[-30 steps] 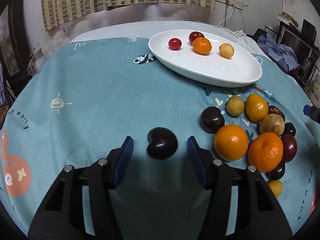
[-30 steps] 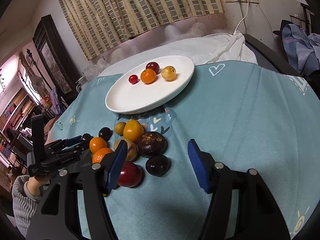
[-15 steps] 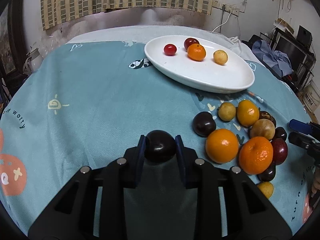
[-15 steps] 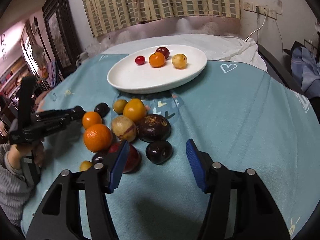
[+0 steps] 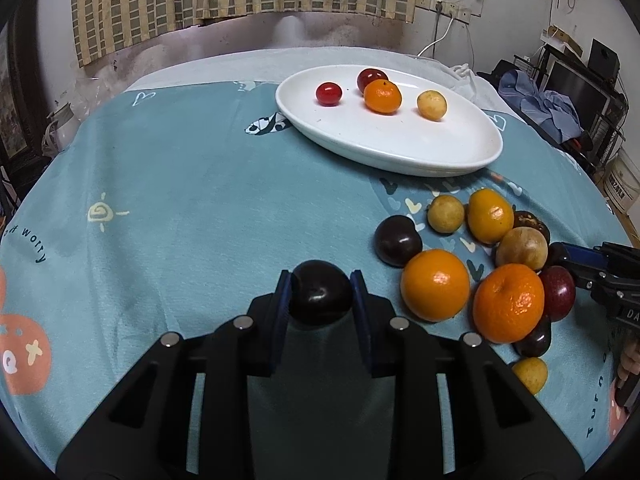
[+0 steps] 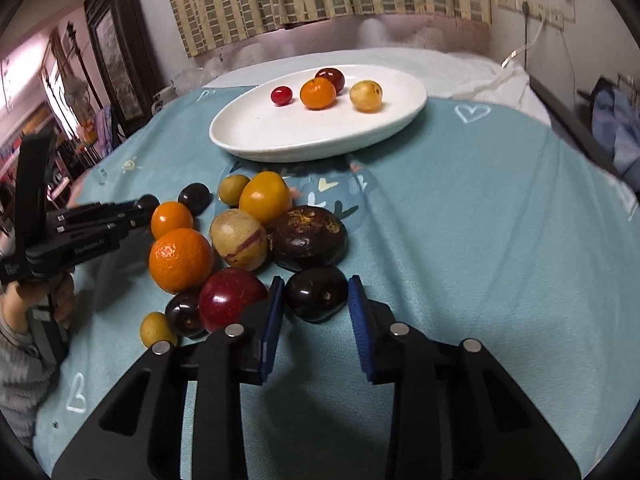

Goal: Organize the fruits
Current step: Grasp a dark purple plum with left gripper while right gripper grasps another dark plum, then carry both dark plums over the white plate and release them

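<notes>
Left tool [image 5: 320, 300] clamped on dark plum [image 5: 320, 297], apart from fruit pile [image 5: 472, 272]. Right tool [image 6: 316, 296] clamped on dark cherry [image 6: 316, 294] at pile edge. White plate [image 5: 420, 152] beyond, on desk.

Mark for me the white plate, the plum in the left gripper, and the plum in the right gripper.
white plate [image 5: 400, 152], left wrist view, bare front floor of the dish.
left gripper's plum [image 5: 320, 298], left wrist view, middle of its dark skin.
right gripper's plum [image 6: 316, 294], right wrist view, middle of its dark skin.
</notes>
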`<move>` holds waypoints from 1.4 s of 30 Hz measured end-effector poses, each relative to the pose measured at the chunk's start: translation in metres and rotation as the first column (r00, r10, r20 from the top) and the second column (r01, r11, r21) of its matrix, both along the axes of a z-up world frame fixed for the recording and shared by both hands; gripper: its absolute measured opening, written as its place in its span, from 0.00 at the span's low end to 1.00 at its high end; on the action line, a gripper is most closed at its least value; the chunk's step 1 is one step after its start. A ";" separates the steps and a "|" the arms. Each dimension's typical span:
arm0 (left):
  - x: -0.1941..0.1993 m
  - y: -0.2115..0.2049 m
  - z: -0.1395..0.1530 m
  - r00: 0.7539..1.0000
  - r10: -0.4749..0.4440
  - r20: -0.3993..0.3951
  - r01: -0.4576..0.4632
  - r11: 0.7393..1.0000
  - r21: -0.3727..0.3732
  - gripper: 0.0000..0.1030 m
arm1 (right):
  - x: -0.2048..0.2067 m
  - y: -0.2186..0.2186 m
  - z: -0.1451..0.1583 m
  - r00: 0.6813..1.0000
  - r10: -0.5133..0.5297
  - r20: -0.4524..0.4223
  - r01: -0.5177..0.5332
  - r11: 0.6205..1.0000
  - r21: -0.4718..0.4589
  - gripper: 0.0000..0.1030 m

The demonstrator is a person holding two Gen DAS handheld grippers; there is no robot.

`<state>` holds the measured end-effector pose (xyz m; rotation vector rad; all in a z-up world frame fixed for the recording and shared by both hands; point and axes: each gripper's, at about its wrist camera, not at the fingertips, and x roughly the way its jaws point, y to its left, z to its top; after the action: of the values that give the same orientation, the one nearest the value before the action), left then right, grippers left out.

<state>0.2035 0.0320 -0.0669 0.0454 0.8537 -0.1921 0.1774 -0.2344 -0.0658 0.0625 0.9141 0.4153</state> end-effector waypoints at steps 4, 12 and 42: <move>0.002 0.002 -0.002 1.000 -0.001 -0.015 0.000 1.000 -0.018 0.29 | -0.002 -0.003 0.004 1.000 -0.010 0.008 0.010 1.000 0.027 0.30; 0.005 -0.008 0.037 0.996 -0.003 0.085 0.009 0.997 -0.072 0.29 | 0.005 -0.020 0.048 0.990 -0.080 0.120 0.067 0.992 0.106 0.30; -0.012 -0.027 0.023 0.993 -0.010 0.120 0.005 0.999 0.042 0.79 | 0.003 -0.039 0.044 0.987 -0.154 0.050 0.138 0.961 0.238 0.70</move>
<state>0.1920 0.0049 -0.0435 0.0981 0.7378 -0.1772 0.1802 -0.2732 -0.0222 0.3285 0.7838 0.3836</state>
